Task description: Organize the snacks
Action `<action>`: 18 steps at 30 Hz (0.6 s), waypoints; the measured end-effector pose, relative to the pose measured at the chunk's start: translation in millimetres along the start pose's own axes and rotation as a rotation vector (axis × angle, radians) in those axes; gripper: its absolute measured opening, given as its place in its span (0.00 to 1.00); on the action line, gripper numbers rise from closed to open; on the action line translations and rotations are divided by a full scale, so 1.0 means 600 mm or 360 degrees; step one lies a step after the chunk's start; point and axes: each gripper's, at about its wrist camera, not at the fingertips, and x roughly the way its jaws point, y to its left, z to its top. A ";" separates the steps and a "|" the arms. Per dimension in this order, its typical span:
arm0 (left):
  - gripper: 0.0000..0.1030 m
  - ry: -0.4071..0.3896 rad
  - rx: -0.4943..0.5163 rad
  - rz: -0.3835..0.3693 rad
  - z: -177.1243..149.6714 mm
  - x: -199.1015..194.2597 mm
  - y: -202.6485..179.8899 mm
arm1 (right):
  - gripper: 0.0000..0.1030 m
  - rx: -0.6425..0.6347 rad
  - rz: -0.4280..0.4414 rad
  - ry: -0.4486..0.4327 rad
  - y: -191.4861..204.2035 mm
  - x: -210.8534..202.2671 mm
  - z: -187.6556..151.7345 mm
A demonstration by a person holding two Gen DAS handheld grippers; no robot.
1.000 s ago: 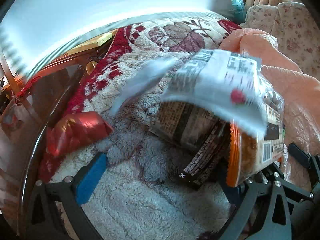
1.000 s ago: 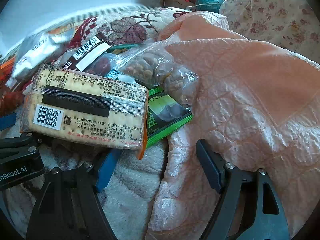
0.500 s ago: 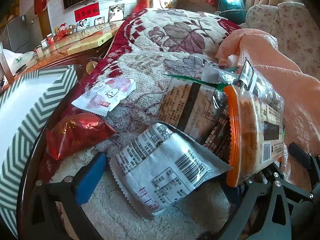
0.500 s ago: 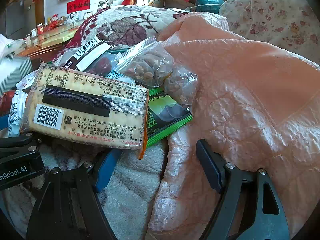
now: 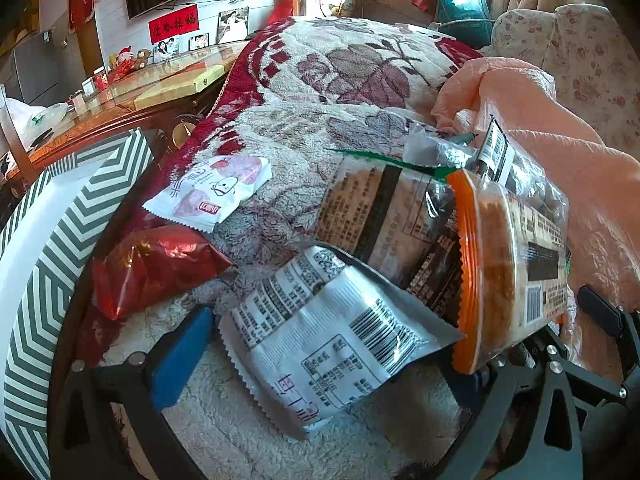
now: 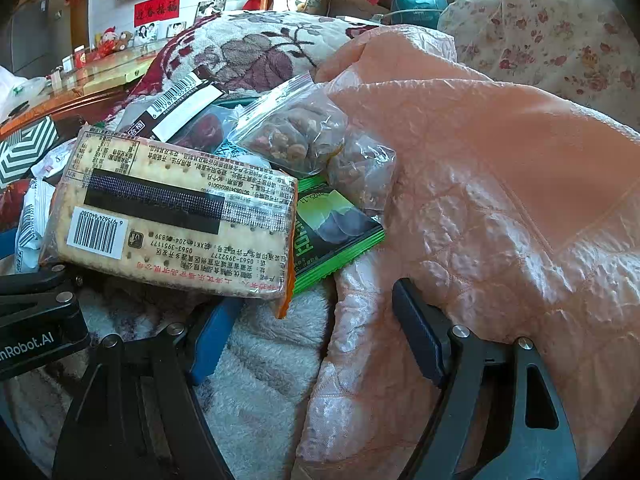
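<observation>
Lay across the left centre of the frame: a cracker pack, barcode side up, overlapping a green packet at its right edge. Above these, a clear zip bag of nuts and a dark packet with a white barcode label. Filled the right half: a peach quilt. Hung wide apart at bottom, gripping nothing: the right tool, over white fleece.

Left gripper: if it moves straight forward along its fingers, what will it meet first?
Most likely the white snack packet, lying between the open fingers of the left gripper. The cracker pack sits right of it; depth is uncertain.
</observation>
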 end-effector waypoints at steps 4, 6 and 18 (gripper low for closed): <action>1.00 0.0000 0.0000 0.0000 0.000 0.000 0.000 | 0.76 0.0000 -0.0001 0.0000 0.000 0.001 0.000; 1.00 0.0000 0.0000 0.0000 0.000 0.000 0.000 | 0.76 0.0000 -0.0002 0.0000 0.000 0.001 0.000; 1.00 0.0000 0.0000 0.0000 0.000 0.000 0.000 | 0.76 -0.0001 -0.0005 0.0002 0.000 0.001 0.000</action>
